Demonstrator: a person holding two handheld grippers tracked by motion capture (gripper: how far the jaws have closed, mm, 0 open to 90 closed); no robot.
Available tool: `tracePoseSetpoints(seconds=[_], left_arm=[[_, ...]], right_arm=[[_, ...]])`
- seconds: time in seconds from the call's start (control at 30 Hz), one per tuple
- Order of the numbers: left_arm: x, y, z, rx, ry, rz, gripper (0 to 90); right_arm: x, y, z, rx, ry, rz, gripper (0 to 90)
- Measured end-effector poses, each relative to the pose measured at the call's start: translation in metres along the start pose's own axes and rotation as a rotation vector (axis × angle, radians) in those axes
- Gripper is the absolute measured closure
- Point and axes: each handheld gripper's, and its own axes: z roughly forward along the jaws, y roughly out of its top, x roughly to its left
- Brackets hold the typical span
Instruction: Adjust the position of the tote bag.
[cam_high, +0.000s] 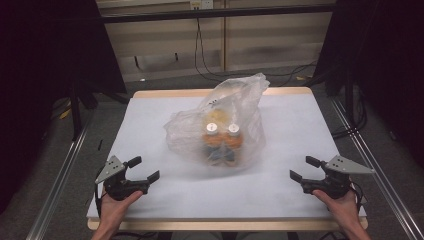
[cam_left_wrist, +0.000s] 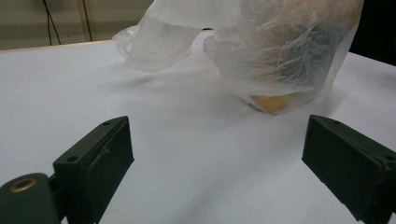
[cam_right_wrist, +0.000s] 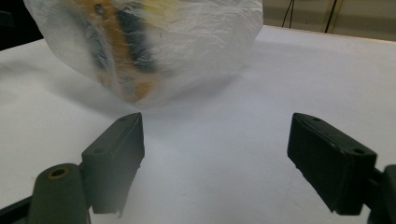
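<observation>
a crumpled translucent plastic bag (cam_high: 220, 125) holding two white-capped orange bottles (cam_high: 222, 137) is seen mid-table on the white tabletop (cam_high: 300, 130). the left gripper (cam_high: 142, 170) and right gripper (cam_high: 302, 169) are held low near the front corners, jaws spread wide, nothing gripped. the bottle caps are shown from above; the bag's underside (cam_left_wrist: 275, 100) is shown from the gripper views.

text: none legible | labels: orange and dark wrappers on the white-capped bottles (cam_high: 222, 140) inside the crumpled translucent plastic bag (cam_high: 187, 132) too blurred to read | brands: none legible | numbers: none | signs: none on the white table top (cam_high: 300, 130)
</observation>
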Motion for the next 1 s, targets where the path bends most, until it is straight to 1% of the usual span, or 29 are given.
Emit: tracePoseSetpoints(seconds=[0.07, 0.1, 0.13, 0.17, 0.2, 0.27, 0.3, 0.4, 0.43, 0.47, 0.5, 0.53, 0.57, 0.6, 0.63, 0.67, 0.7, 0.73, 0.77, 0.8, 0.87, 0.9, 1.0], left_arm=[[-0.002, 0.000, 0.000, 0.001, 0.003, -0.002, 10.5], [-0.002, 0.000, -0.001, 0.005, 0.006, 0.004, 11.0], [-0.002, 0.000, -0.001, 0.007, 0.001, 0.003, 11.0], [-0.002, 0.000, -0.001, 0.007, 0.002, -0.001, 12.2], [-0.001, 0.000, -0.001, 0.012, -0.013, 0.003, 13.0], [-0.002, 0.001, 0.000, 0.010, -0.017, 0.003, 15.0], [-0.002, 0.002, 0.001, 0.020, -0.032, 0.000, 16.0], [-0.003, 0.003, 0.003, 0.017, -0.037, 0.000, 16.8], [-0.004, 0.004, 0.005, 0.023, -0.049, 0.003, 18.2], [-0.004, 0.004, 0.005, 0.023, -0.049, 0.003, 18.4], [-0.004, 0.005, 0.007, 0.022, -0.058, 0.006, 18.4], [-0.005, 0.006, 0.007, 0.021, -0.053, 0.014, 20.1], [-0.006, 0.007, 0.008, 0.014, -0.047, 0.012, 21.3], [-0.005, 0.008, 0.009, 0.014, -0.053, 0.017, 22.0], [-0.007, 0.011, 0.011, 0.015, -0.044, 0.017, 22.6], [-0.007, 0.011, 0.011, 0.015, -0.044, 0.017, 23.1], [-0.008, 0.015, 0.013, 0.016, -0.063, 0.015, 23.6], [-0.008, 0.015, 0.013, 0.016, -0.063, 0.015, 24.3], [-0.010, 0.018, 0.014, 0.018, -0.069, 0.028, 24.6], [-0.010, 0.018, 0.014, 0.018, -0.069, 0.028, 24.7], [-0.009, 0.023, 0.016, 0.004, -0.080, 0.034, 25.0], [-0.009, 0.028, 0.018, 0.000, -0.068, 0.022, 25.9], [-0.006, 0.033, 0.020, 0.002, -0.063, 0.018, 27.1]], right_arm=[[0.000, 0.000, 0.001, 0.015, 0.019, -0.006, 22.1], [0.002, 0.001, 0.003, 0.031, 0.032, -0.017, 23.5], [0.002, 0.001, 0.003, 0.031, 0.032, -0.017, 23.5], [0.005, 0.001, 0.005, 0.043, 0.046, -0.016, 25.4], [0.005, 0.002, 0.006, 0.048, 0.053, -0.019, 26.2], [0.007, 0.003, 0.007, 0.054, 0.055, -0.024, 26.9], [0.009, 0.006, 0.010, 0.053, 0.059, -0.024, 30.0], [0.010, 0.009, 0.013, 0.060, 0.071, -0.026, 32.0], [0.010, 0.012, 0.016, 0.064, 0.080, -0.022, 35.5], [0.010, 0.012, 0.016, 0.064, 0.080, -0.022, 35.5], [0.010, 0.014, 0.017, 0.068, 0.088, -0.022, 37.1], [0.010, 0.016, 0.018, 0.069, 0.098, -0.025, 38.9], [0.010, 0.017, 0.019, 0.068, 0.102, -0.023, 40.5], [0.010, 0.019, 0.020, 0.067, 0.109, -0.017, 42.8], [0.011, 0.021, 0.020, 0.074, 0.126, -0.021, 44.5], [0.012, 0.023, 0.020, 0.079, 0.128, -0.021, 45.3], [0.013, 0.024, 0.020, 0.079, 0.134, -0.021, 45.8], [0.013, 0.024, 0.020, 0.079, 0.134, -0.021, 45.8], [0.013, 0.028, 0.020, 0.082, 0.142, -0.025, 45.9], [0.014, 0.029, 0.021, 0.081, 0.142, -0.027, 45.9], [0.013, 0.032, 0.022, 0.080, 0.150, -0.026, 45.8], [0.013, 0.038, 0.026, 0.083, 0.149, -0.033, 45.6], [0.013, 0.043, 0.030, 0.081, 0.151, -0.030, 44.9]])
